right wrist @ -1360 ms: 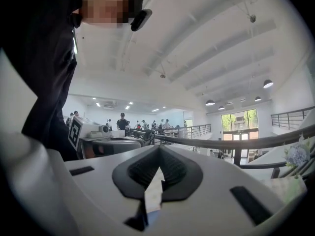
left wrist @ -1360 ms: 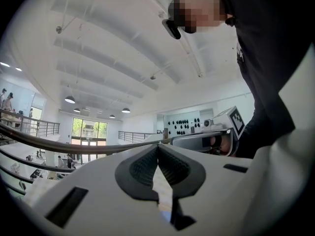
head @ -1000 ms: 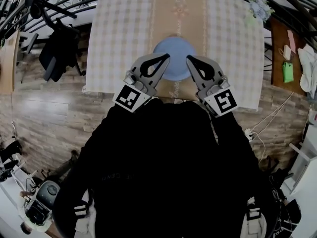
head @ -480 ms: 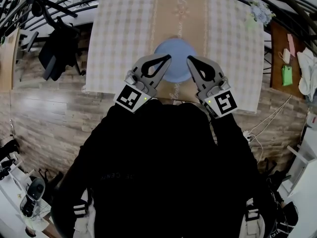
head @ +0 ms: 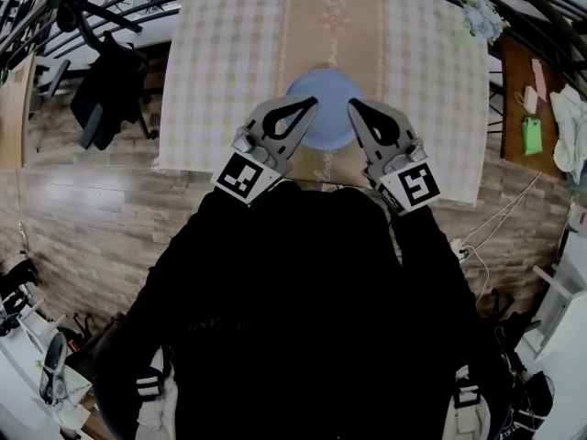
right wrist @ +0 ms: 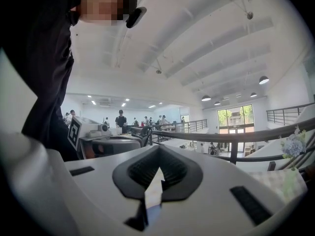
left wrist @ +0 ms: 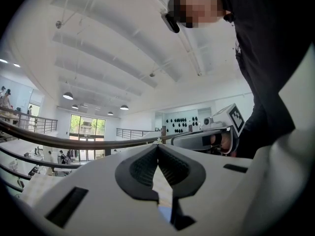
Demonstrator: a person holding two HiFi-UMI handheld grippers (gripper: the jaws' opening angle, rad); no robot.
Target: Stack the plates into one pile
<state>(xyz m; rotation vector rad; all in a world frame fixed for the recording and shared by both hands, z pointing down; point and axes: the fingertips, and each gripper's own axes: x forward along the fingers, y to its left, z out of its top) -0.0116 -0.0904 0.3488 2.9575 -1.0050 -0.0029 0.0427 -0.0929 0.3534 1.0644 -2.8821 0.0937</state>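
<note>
Head view: left gripper (head: 310, 104) and right gripper (head: 352, 106), jaws together, hide edges of the blue plate (head: 325, 92).

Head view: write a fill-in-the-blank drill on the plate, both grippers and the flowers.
1. The plate on the checked tablecloth is ____ in colour.
2. The left gripper and the right gripper both have their jaws ____, with nothing between them.
3. The flowers stand at the table's far ____ corner.

Missing words: blue; shut; right.

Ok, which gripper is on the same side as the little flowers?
The right gripper: the flowers sit at the far right corner of the table, and the left gripper is across the blue plate from them.
</note>
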